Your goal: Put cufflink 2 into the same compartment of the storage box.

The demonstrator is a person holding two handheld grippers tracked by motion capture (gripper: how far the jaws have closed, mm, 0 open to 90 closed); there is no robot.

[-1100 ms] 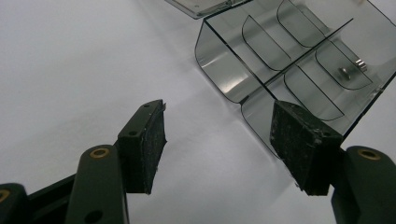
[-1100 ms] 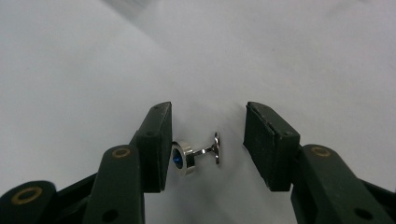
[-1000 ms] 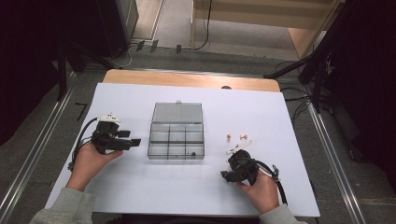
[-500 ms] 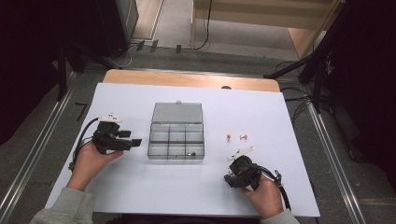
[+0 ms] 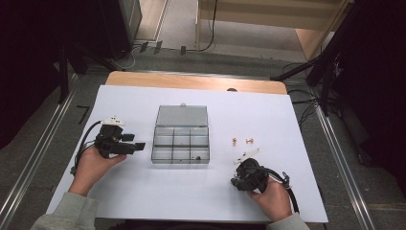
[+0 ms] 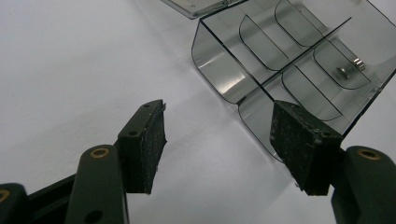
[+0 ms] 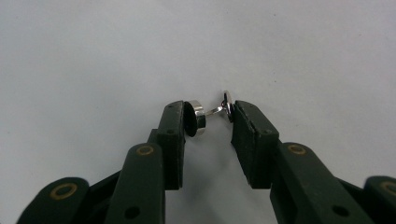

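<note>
White table sheet (image 5: 143, 201) carries a clear compartment box (image 5: 182, 142) at centre, lid open, one small metal piece already in a front cell (image 6: 348, 70). Step in hand, by my reading: picking a silver cufflink (image 7: 212, 112) off the sheet. Right gripper (image 7: 212, 122) has just been closing; its pads now touch both ends of the cufflink, near the right front edge. Left gripper (image 6: 224, 144) spread, empty, just beside the box wall. Next: lift, carry left to a cell. Two loose fasteners (image 5: 242, 141) lie nearby; path looks unobstructed.
</note>
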